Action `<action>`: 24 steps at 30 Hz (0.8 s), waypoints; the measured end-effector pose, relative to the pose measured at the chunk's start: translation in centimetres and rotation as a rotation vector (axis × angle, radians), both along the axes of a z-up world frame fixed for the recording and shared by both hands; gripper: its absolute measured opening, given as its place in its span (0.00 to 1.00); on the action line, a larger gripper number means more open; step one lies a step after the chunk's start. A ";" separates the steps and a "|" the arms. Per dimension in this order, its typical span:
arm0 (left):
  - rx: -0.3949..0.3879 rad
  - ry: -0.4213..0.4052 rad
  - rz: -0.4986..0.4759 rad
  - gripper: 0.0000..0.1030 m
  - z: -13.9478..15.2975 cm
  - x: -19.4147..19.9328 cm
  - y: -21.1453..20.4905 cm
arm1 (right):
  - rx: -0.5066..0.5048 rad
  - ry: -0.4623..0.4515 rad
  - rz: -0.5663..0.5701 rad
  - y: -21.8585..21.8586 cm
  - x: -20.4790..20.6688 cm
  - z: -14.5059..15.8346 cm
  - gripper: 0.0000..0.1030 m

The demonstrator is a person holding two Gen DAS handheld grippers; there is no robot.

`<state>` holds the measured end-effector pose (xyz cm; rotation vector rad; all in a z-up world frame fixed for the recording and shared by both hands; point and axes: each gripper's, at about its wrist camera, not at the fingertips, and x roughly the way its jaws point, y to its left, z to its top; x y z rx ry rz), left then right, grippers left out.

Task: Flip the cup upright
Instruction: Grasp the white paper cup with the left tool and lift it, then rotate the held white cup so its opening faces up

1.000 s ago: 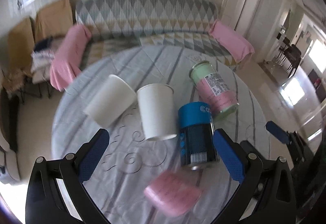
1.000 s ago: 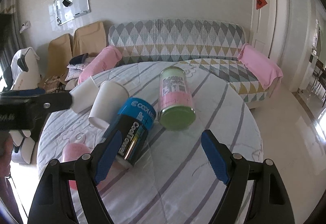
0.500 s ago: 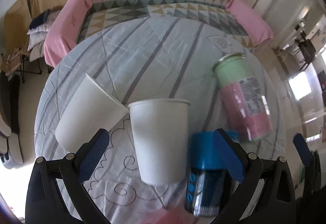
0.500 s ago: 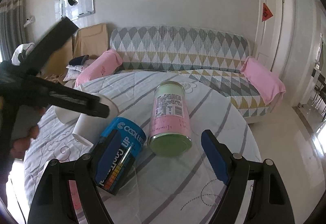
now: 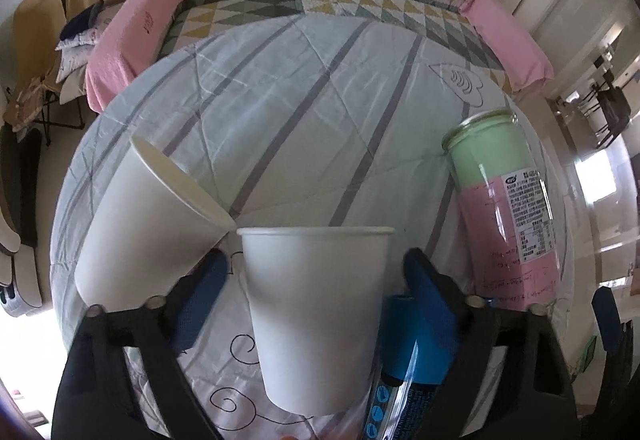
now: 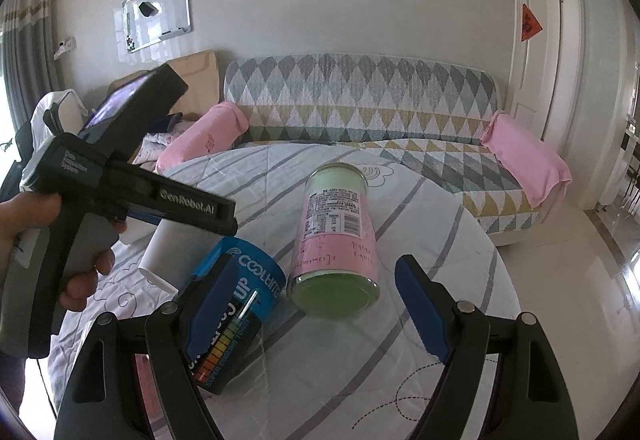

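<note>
A white paper cup [image 5: 316, 316] lies on its side on the round table, mouth away from me. My left gripper [image 5: 316, 280] is open with one blue pad on each side of this cup, close to its walls. A second white paper cup [image 5: 148, 216] lies tipped to its left, rims almost touching. In the right wrist view the first cup [image 6: 168, 248] shows partly behind the left gripper's body [image 6: 132, 192]. My right gripper [image 6: 316, 304] is open and empty above the table, near the cans.
A blue can [image 6: 232, 316] and a pink and green bottle [image 6: 340, 244] lie on their sides right of the cups; the bottle also shows in the left wrist view [image 5: 504, 208]. The striped tablecloth [image 5: 304, 92] covers the table. A sofa [image 6: 360, 108] stands behind.
My left gripper has moved forward and down until its pads flank the middle white cup. The right gripper has pulled back slightly and stays open.
</note>
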<state>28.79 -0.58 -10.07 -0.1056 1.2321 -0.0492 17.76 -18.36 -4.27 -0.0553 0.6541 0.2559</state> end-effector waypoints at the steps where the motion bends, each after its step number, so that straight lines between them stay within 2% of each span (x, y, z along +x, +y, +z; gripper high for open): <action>1: 0.002 0.002 0.000 0.79 -0.1 0.1 0.0 | -0.001 0.002 -0.002 0.0 0.0 0.0 0.79; 4: -0.003 -0.003 0.006 0.68 -0.2 0.1 0.1 | -0.001 0.000 -0.002 0.0 0.1 0.0 0.79; 9: -0.015 -0.050 0.007 0.67 0.6 -0.5 0.4 | -0.006 0.000 -0.004 0.0 0.1 0.0 0.79; 11: -0.019 -0.092 -0.003 0.67 1.2 -1.0 0.3 | -0.007 -0.003 -0.004 0.0 0.1 0.1 0.79; 17: 0.043 -0.229 -0.030 0.67 2.7 -3.0 0.1 | -0.011 -0.006 0.002 0.2 -0.4 0.1 0.79; 24: 0.116 -0.316 -0.049 0.68 3.0 -4.9 0.4 | -0.020 -0.006 0.007 0.5 -0.7 0.0 0.79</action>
